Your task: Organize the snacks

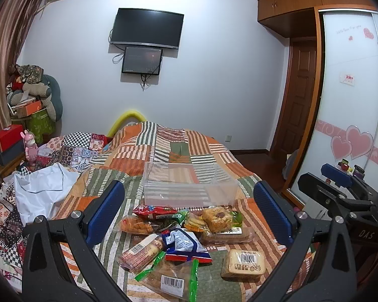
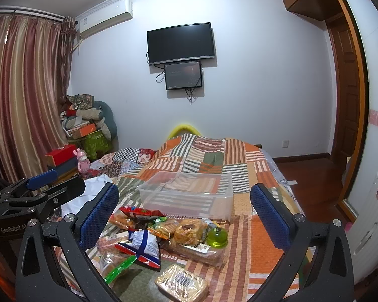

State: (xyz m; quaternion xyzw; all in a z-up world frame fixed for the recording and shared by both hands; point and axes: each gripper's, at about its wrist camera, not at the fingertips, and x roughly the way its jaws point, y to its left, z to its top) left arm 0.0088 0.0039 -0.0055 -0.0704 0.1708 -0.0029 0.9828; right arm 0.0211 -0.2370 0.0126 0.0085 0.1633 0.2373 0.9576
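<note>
Both of your hand-held grippers hang over the near end of the bed (image 1: 201,148), which is covered by a patchwork quilt in orange, green and white stripes. Left hand-held gripper (image 1: 189,209): two blue-padded fingers spread wide, nothing between the pads. Right hand-held gripper (image 2: 185,210): also spread wide and holding nothing; it also shows at the right edge of the left wrist view. Containers: one clear plastic bin (image 1: 189,185), mid-frame in both views, upright on the quilt, nothing visible inside. Snack pile (image 1: 186,236): lower centre of both views, just in front of the bin and apart from it. The packets overlap, so an exact count cannot be given; roughly ten. Individually countable: one red packet (image 1: 155,211) nearest the bin, one blue-white-red bag (image 1: 186,245) at pile centre, one flat square cake with a barcode label (image 1: 244,264) at lower right, one wafer bar with a barcode (image 1: 141,250) at lower left, and one green-edged clear wrapper (image 1: 171,279) at the bottom edge. One green jelly cup (image 2: 217,236) sits at the pile's right side in the right wrist view. Upper centre: two dark screens on the wall, one large television (image 1: 146,29) and one smaller monitor (image 1: 142,60) under it.
</note>
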